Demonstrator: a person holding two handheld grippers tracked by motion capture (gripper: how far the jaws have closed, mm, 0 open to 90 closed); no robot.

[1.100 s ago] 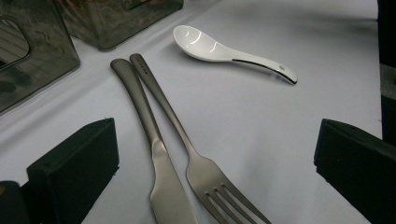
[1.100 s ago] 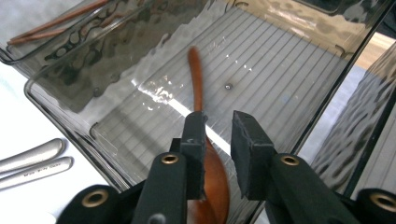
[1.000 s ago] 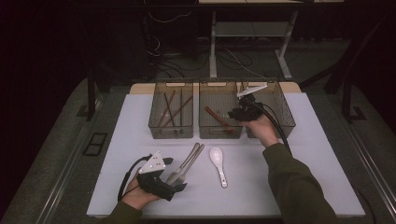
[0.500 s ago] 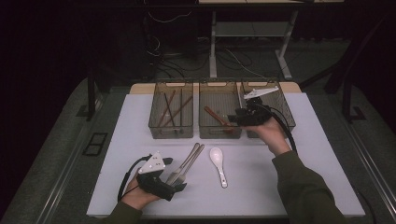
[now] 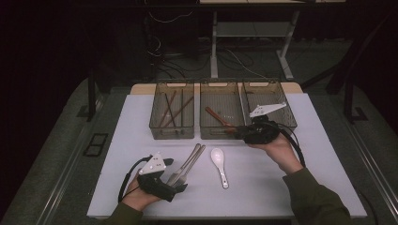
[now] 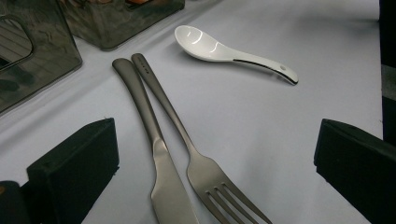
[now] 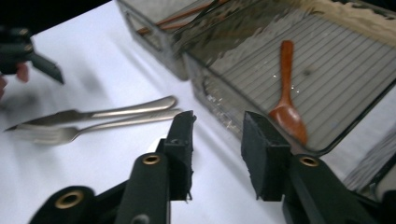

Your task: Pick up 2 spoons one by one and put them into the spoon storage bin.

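Straddling the knife (image 6: 163,186) and fork (image 6: 205,177) on the white table (image 5: 300,183), the left gripper (image 5: 176,187) is held wide open, empty — one handle should be singled out before closing. The right gripper (image 7: 217,154), part-open, nothing held, hovers by the middle bin (image 5: 220,133).

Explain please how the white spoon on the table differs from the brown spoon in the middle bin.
The white spoon is glossy and pale with a deep bowl and a short handle; the brown spoon looks wooden, with a slimmer, longer handle. The white spoon lies on the bare table beside the fork and knife; the brown spoon lies inside the middle bin. Both lie flat and neither is gripped.
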